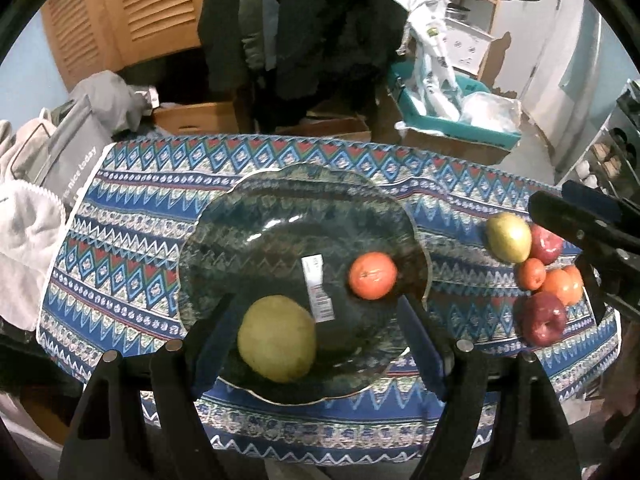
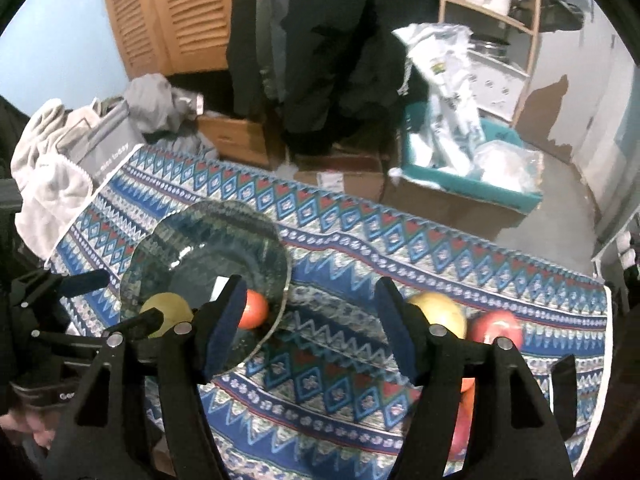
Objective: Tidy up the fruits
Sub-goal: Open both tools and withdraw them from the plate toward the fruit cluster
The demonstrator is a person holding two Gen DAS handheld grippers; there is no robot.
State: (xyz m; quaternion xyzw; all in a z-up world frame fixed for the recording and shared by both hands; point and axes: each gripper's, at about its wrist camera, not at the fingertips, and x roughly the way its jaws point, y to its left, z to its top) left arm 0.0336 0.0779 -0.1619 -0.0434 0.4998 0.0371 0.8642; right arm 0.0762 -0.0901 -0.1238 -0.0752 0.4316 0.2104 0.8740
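A dark glass bowl (image 1: 280, 208) sits on the patterned tablecloth (image 1: 132, 248). In it lie a yellow-green pear (image 1: 277, 338) and an orange (image 1: 373, 275). My left gripper (image 1: 316, 332) is open over the bowl's near side, its jaws either side of the pear, not touching it. To the right lie loose fruits: a yellow-green pear (image 1: 509, 237), red apples (image 1: 544, 318), small oranges (image 1: 560, 284). My right gripper (image 2: 312, 328) is open and empty above the cloth between the bowl (image 2: 208, 236) and the loose pear (image 2: 438, 314); it also shows at the left wrist view's right edge (image 1: 576, 216).
Cloths and a grey bag (image 1: 72, 160) crowd the table's left edge. Behind the table stand cardboard boxes (image 1: 200, 118), a teal bin with plastic bags (image 1: 452, 112) and hanging dark coats (image 1: 312, 28). A person's fingers (image 2: 32, 432) show at lower left of the right wrist view.
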